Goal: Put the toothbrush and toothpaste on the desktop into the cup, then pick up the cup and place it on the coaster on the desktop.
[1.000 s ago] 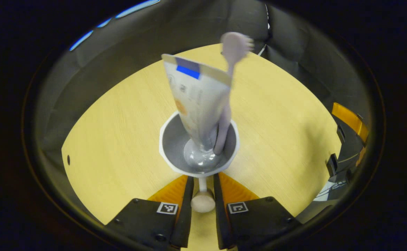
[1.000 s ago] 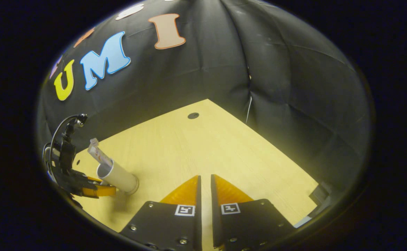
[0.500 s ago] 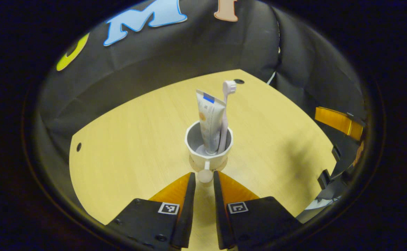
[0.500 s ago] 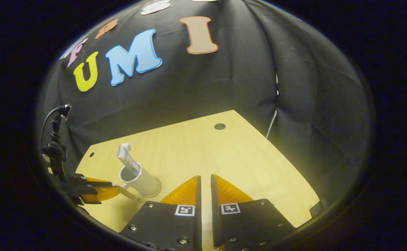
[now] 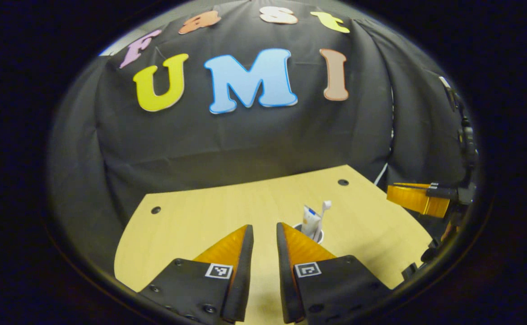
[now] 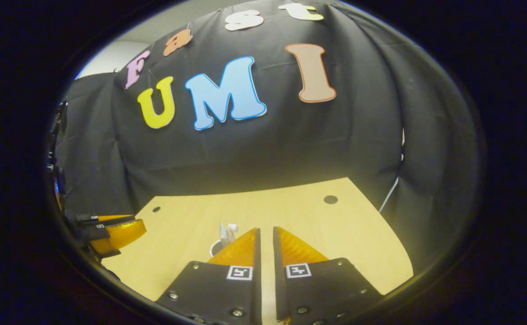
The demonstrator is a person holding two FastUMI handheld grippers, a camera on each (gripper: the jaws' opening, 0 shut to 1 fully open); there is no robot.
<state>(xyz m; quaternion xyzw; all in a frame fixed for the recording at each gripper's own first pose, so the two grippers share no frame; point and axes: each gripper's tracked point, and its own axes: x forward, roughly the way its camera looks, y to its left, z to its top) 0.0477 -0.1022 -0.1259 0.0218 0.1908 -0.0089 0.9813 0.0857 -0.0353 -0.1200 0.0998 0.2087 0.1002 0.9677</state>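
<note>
Just ahead of your left tool (image 5: 265,228), a bit to its right side, sits the small white plastic cup (image 5: 318,235), upright on the pale wooden surface (image 5: 191,221). The white toothpaste tube (image 5: 310,220) w/ a blue mark near the top and the pale toothbrush (image 5: 324,208) both stand inside it, leaning together. The cup's base is hidden behind the left tool's finger, so I can't tell whether a coaster is under it.

Left tool: fingers close together w/ a narrow gap, nothing between them, well clear of the cup. Right tool (image 6: 263,231): fingers nearly touching, also empty. From the right gripper view the cup (image 6: 216,247) peeks out just left of that tool's tip, tube and brush head above its rim. Each tool also shows at the far edge of the other's view, both held apart from the cup.

My read: items are loaded, cup is set down, and you're at the retreat step.

To do it well:
- Pull both tools back along their own axes, no sideways sweep. The cup looks light and top-heavy w/ the tall tube and brush, so a nudge at the rim or handle would prob. tip it.
- Keep the fingers as they are; opening wider near the cup only adds contact risk.
- Before you call it done, tilt the left tool enough to see the cup's base and confirm it's centred on the coaster, not half off the edge.
</note>
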